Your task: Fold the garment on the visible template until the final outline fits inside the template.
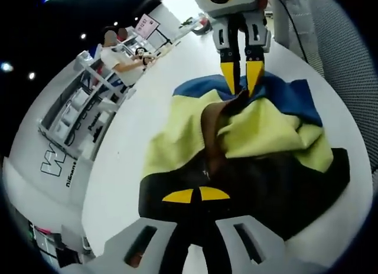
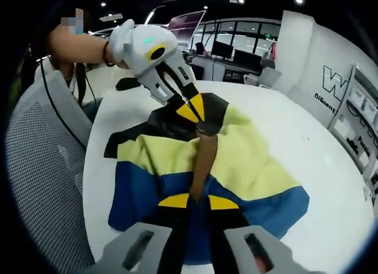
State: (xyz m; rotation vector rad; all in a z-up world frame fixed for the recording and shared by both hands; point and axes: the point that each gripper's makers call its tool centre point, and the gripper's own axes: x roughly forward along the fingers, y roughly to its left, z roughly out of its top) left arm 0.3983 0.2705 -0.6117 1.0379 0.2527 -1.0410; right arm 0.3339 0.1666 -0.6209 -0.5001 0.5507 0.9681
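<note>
A garment [image 1: 260, 129] with blue, yellow and black bands and a brown strip down its middle lies rumpled on the white round table [image 1: 118, 185]. In the left gripper view my left gripper [image 1: 196, 195] is shut on the black band at the near edge. Opposite it, my right gripper [image 1: 242, 82] pinches the blue band where the brown strip ends. In the right gripper view the garment [image 2: 248, 162] spreads flatter; my right gripper [image 2: 198, 201] is shut on the blue edge at the brown strip, and my left gripper [image 2: 195, 111] grips the black band at the far side.
A grey mesh chair [image 2: 41, 168] stands beside the table [image 2: 283, 126], also seen as a chair back [image 1: 348, 61]. A white shelving rack [image 1: 88, 108] and people are beyond the table. Desks with monitors [image 2: 230, 49] line the back.
</note>
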